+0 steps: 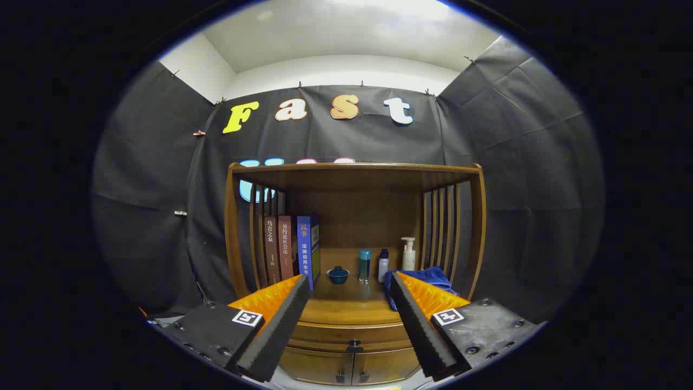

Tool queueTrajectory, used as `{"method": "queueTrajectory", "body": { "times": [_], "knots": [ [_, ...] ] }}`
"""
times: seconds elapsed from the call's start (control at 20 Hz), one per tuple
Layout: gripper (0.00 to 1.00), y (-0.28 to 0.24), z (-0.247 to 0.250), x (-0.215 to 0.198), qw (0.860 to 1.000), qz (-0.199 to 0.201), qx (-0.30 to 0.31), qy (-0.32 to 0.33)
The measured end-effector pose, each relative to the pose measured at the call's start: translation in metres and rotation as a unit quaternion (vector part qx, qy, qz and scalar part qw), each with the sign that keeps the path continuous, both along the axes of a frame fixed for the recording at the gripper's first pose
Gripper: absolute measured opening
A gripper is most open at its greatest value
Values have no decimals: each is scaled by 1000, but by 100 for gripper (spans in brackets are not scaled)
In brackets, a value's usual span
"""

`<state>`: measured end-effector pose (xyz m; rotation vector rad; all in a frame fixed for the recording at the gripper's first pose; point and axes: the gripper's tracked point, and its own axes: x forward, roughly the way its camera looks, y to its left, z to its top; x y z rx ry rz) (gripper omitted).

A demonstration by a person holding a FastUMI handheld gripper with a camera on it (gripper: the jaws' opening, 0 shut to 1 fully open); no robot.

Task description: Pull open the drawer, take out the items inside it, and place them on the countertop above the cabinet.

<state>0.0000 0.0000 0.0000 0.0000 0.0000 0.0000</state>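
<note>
A wooden cabinet [354, 179] with slatted sides stands ahead of me against the black cloth. Its drawer [352, 333] is closed, with a small dark knob [354, 343] at the middle of its front, low between my fingers. The countertop [346, 306] lies just above the drawer. My gripper [349, 281] is open, held back from the cabinet with nothing between its fingers [281, 319]. The drawer's contents are hidden.
On the countertop stand three books [289, 246] at the left, a small dark lidded bowl [338, 274], a teal bottle [365, 265], a white bottle with a dark cap [383, 264], a pump bottle [409, 253] and a blue cloth [427, 276]. Two cabinet doors [352, 368] sit below the drawer.
</note>
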Motion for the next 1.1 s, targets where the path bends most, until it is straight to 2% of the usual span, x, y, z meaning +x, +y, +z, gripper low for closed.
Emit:
{"method": "queueTrajectory", "body": {
  "times": [1.1],
  "knots": [
    [98, 2, -6, 2, 1000, 4, -6, 2]
  ]
}}
